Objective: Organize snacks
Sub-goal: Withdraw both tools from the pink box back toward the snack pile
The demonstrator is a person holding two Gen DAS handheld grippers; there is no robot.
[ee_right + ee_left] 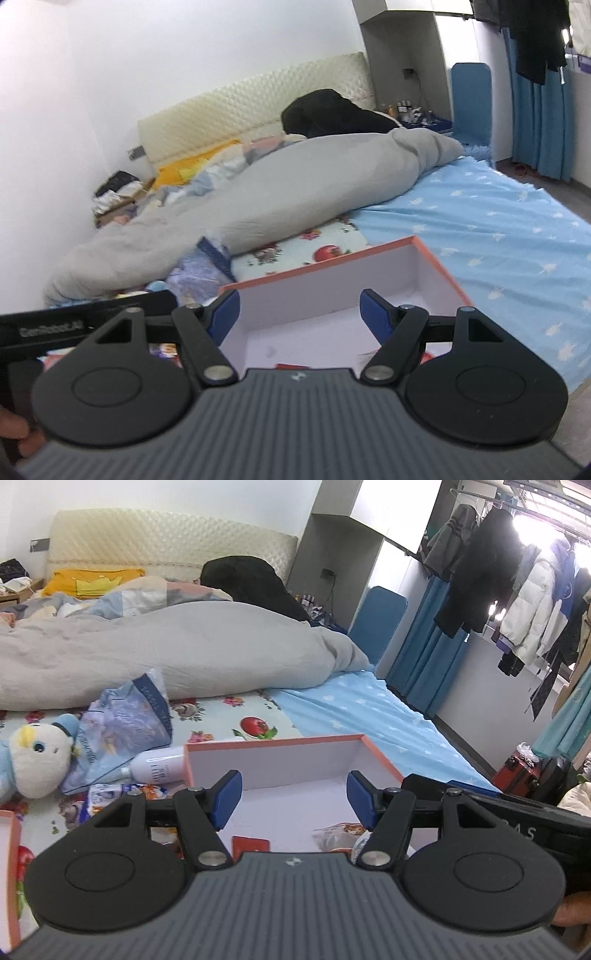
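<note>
Blue-padded jaws of the left gripper (294, 796) and right gripper (299, 314) stand wide apart, holding nothing, above one box (295, 771) on the bed (369, 709); two snack packets (338, 836) lie inside.

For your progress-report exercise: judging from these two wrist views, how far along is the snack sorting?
Done: a red packet and a clear snack bag already lie in the orange-rimmed box.
In hand: nothing. The left gripper and right gripper both hover over the box with jaws open and empty.
Left: a blue-and-white snack packet and a big blue bag lie outside the box beside a plush toy and a white bottle.
</note>
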